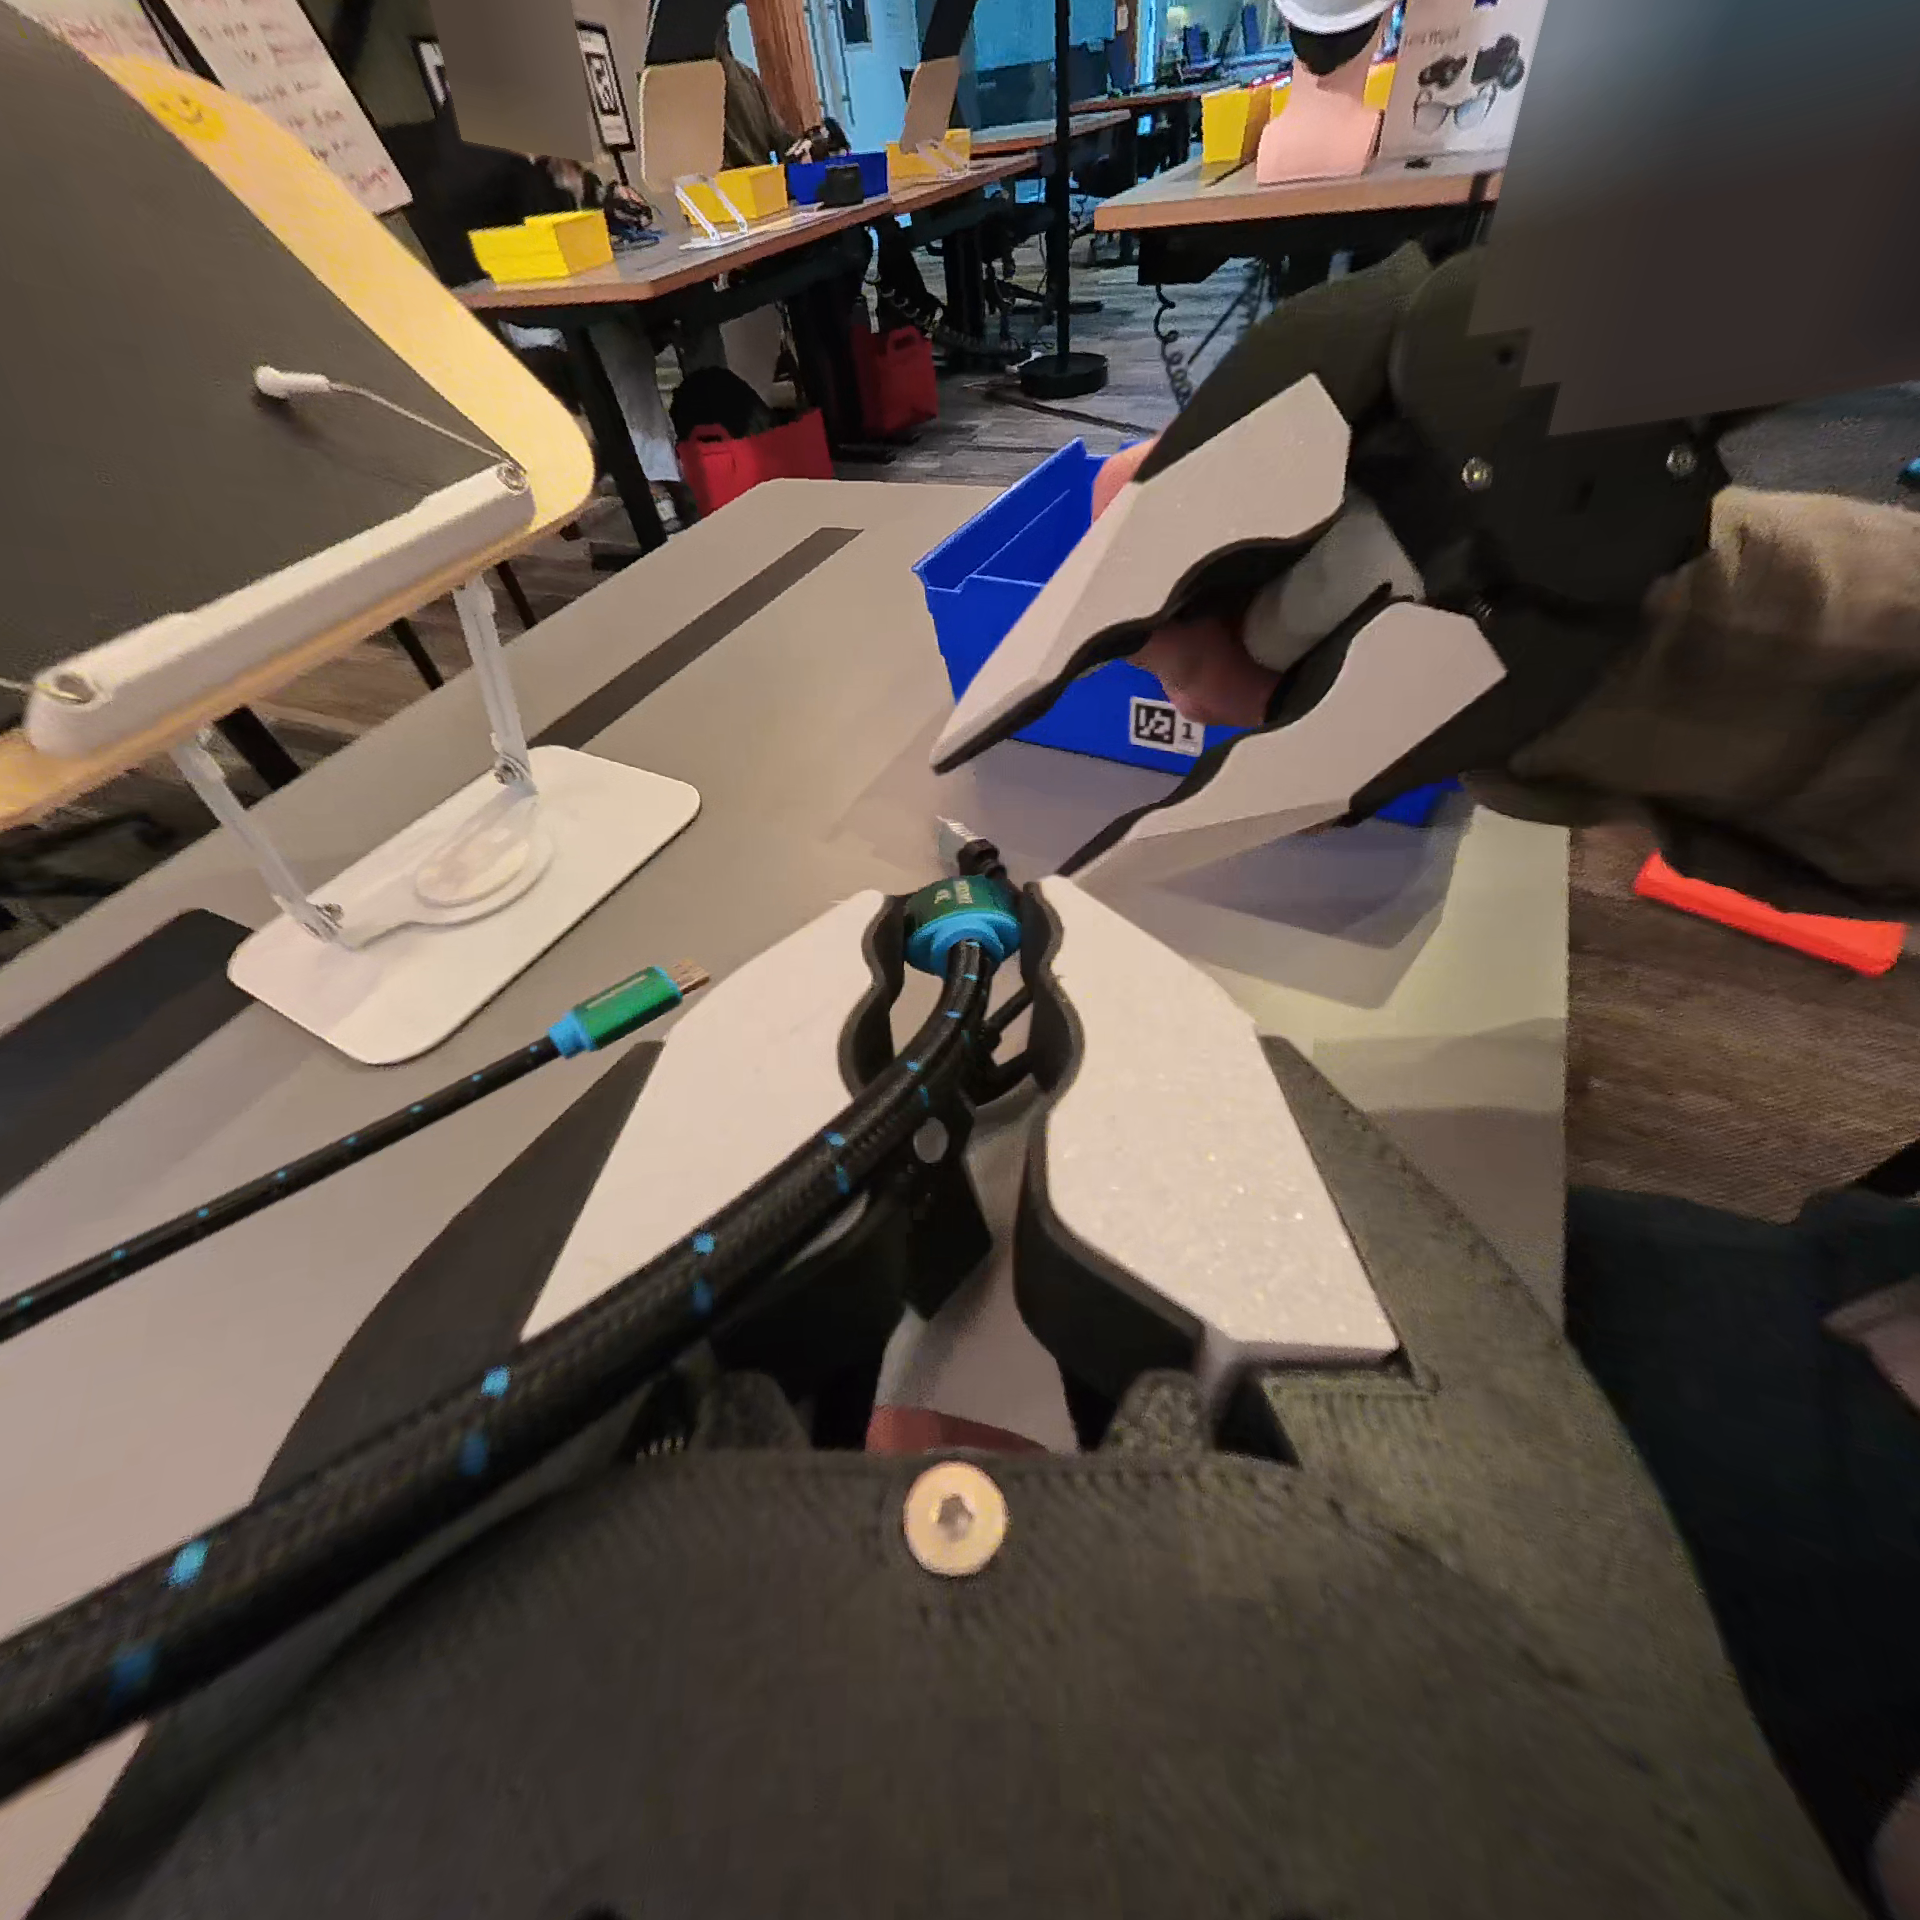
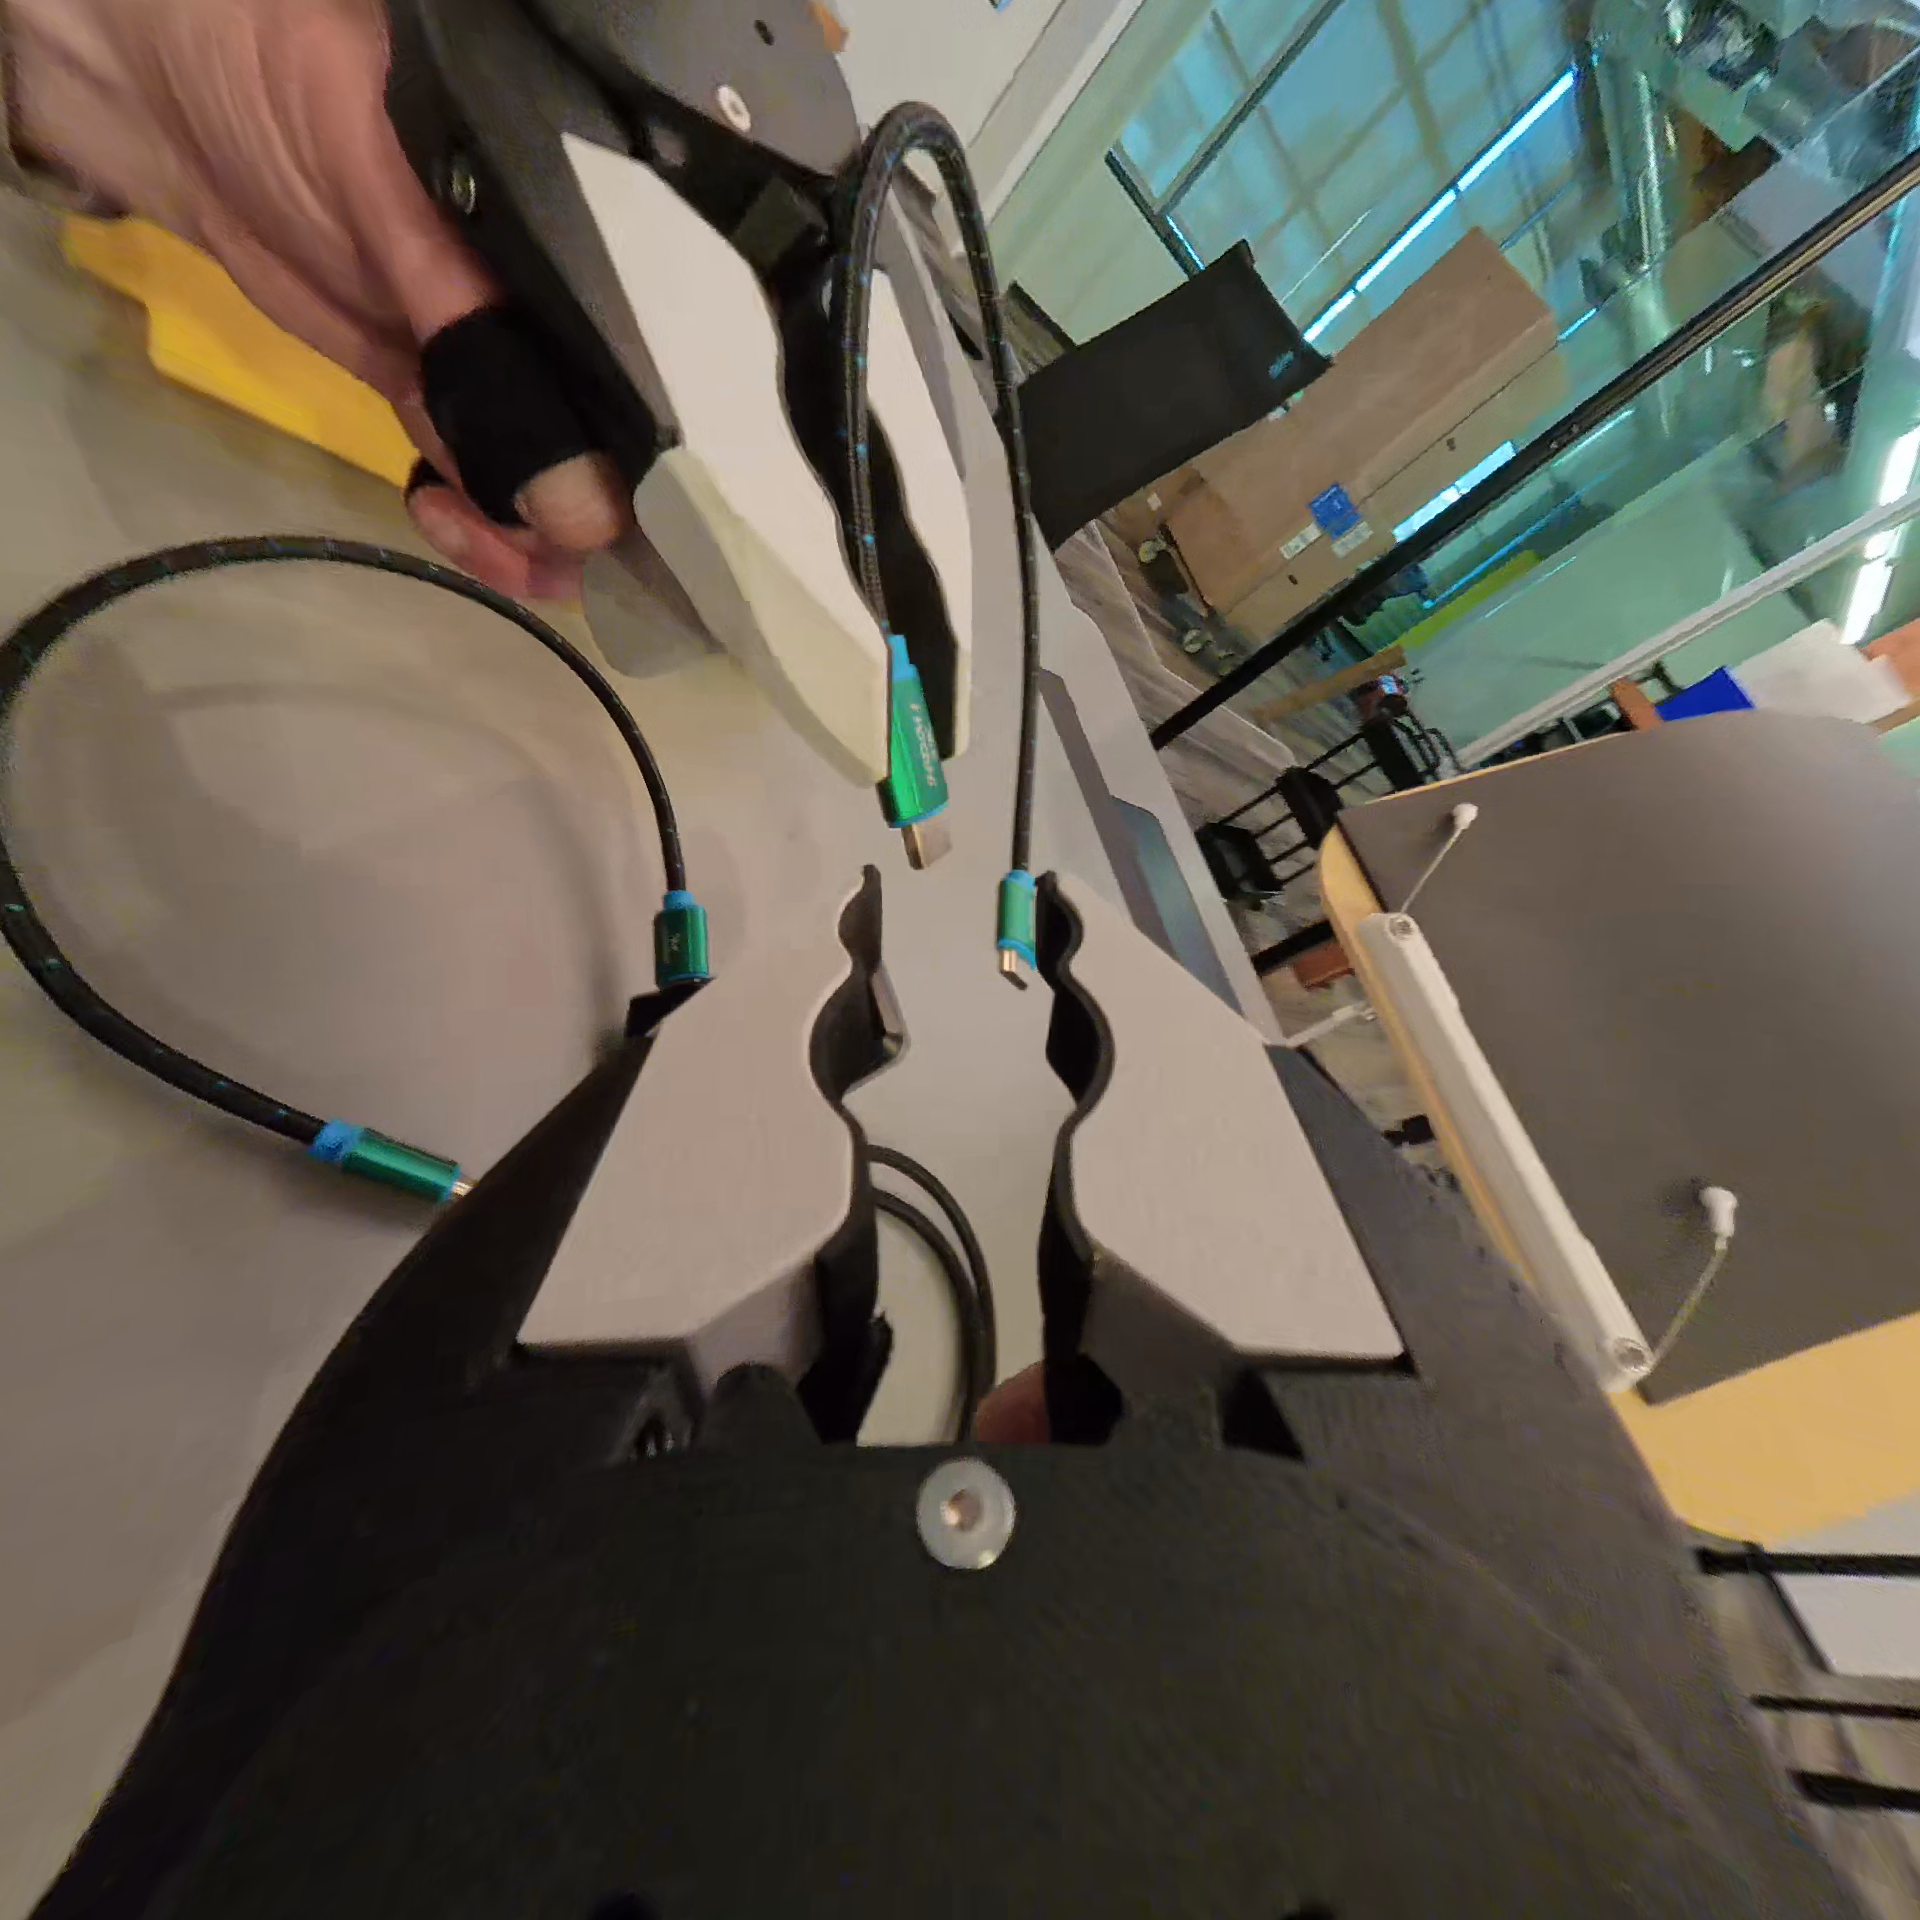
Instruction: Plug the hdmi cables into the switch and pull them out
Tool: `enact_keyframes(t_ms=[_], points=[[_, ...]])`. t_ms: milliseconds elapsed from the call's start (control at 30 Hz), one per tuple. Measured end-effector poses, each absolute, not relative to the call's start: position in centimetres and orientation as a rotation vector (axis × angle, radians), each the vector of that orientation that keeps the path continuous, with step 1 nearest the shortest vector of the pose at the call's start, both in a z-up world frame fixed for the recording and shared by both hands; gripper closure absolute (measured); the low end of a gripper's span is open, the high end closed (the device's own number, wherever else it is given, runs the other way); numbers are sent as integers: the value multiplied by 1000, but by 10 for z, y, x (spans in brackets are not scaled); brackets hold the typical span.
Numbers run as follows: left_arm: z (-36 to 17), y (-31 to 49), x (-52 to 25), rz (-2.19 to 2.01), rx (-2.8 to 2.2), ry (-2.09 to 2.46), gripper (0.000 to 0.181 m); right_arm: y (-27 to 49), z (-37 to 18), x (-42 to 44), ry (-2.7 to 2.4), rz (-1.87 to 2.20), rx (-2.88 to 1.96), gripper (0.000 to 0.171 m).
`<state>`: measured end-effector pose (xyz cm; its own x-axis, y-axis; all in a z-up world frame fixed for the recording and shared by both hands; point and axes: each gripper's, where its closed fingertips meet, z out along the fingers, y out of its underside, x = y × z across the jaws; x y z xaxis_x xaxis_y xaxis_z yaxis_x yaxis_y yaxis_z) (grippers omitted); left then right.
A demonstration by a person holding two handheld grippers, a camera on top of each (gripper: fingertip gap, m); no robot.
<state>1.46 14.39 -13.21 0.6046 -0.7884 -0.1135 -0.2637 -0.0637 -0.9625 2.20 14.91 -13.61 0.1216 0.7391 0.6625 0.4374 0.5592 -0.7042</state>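
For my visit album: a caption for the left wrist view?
Left gripper clamps a green cable plug above the grey table, open right gripper hovering opposite.

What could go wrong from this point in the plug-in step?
1. The left gripper pinches the green HDMI plug only at its tips, so it may twist when pushed.
2. The open right gripper holds nothing, so the switch may slide.
3. The held cable drapes over the gripper and may snag.

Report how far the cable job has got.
Done: nothing visibly plugged in; no cable shows seated in a port. In hand: the left gripper is shut on one green plug, its metal tip free in the air. The right gripper is open and empty. Left: two more green plugs lie loose on the table.
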Motion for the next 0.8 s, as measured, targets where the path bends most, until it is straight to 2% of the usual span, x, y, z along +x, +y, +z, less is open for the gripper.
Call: enact_keyframes(t_ms=[300,433,567,800], points=[[-133,142,17,-477,-1573,934,161,146,-135,11,-1507,136,-939,144],[-132,140,20,-552,-1583,899,161,149,-135,7,-1509,-31,-860,149],[-128,142,18,-652,-1608,818,161,148,-134,3,-1497,-130,-801,162],[-124,144,18,-812,-1667,677,159,153,-127,5,-1443,-183,-791,163]])
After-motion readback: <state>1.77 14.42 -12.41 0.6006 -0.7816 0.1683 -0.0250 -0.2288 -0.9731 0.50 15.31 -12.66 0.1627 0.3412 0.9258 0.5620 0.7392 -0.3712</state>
